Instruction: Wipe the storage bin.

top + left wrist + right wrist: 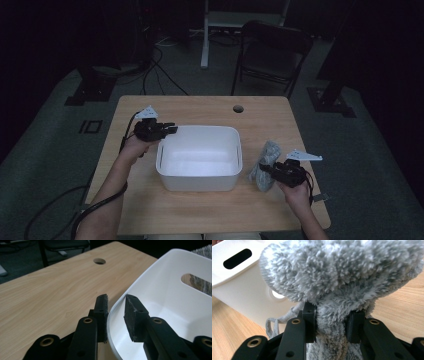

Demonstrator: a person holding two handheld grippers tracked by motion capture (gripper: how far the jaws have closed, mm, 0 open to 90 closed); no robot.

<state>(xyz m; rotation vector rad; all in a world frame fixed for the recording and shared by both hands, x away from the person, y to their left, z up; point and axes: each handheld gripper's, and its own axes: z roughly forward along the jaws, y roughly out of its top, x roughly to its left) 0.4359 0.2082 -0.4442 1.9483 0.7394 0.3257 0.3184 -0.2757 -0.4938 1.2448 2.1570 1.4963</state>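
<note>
A white plastic bin (199, 183) stands in the middle of the wooden table (200, 107). My left gripper (172, 130) is at its far left corner. In the left gripper view the jaws (116, 297) straddle the bin's rim (162, 290), one pad outside and one inside, closed on the wall. To the right of the bin lies a fluffy grey cloth (268, 152). My right gripper (263, 169) is shut on its near end. The right gripper view shows the pads (333, 308) pinching a bunched neck of the cloth (337, 272), with the bin's handle side (237, 282) behind it.
A round cable hole (238, 108) sits in the table near its far edge, also seen from the left gripper (99, 261). A dark folding chair (272, 50) and a white stand (205, 35) are beyond the table. Cables trail from both grippers.
</note>
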